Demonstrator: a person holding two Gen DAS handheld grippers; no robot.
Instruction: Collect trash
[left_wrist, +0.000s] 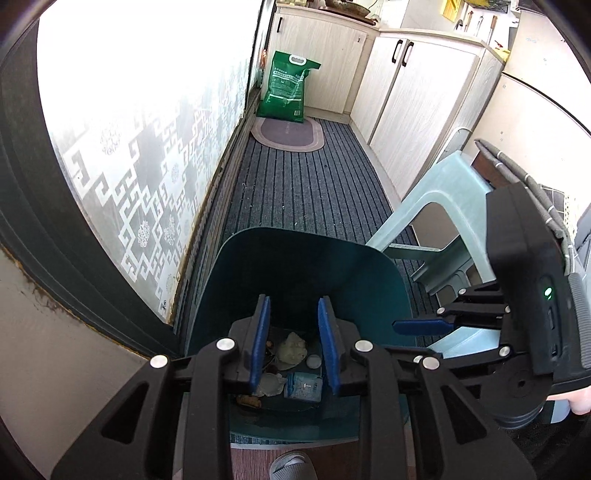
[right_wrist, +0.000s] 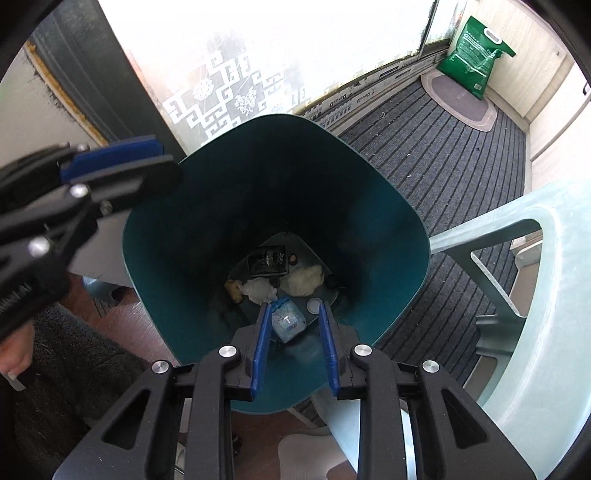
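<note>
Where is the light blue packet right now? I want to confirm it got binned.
The light blue packet lies at the bottom of the teal bin, on the near side in the right wrist view, beside the small white cap and just below the crumpled tissue.

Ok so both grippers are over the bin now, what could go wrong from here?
1. The right gripper and left gripper hang close together over the teal bin; they might knock into each other.
2. The bin is tall and unlined; a nudge on its rim could tip it onto the striped mat.
3. The tissue pack and other scraps lie deep at the bottom, so reaching them risks scraping the fingers on the wall.
</note>
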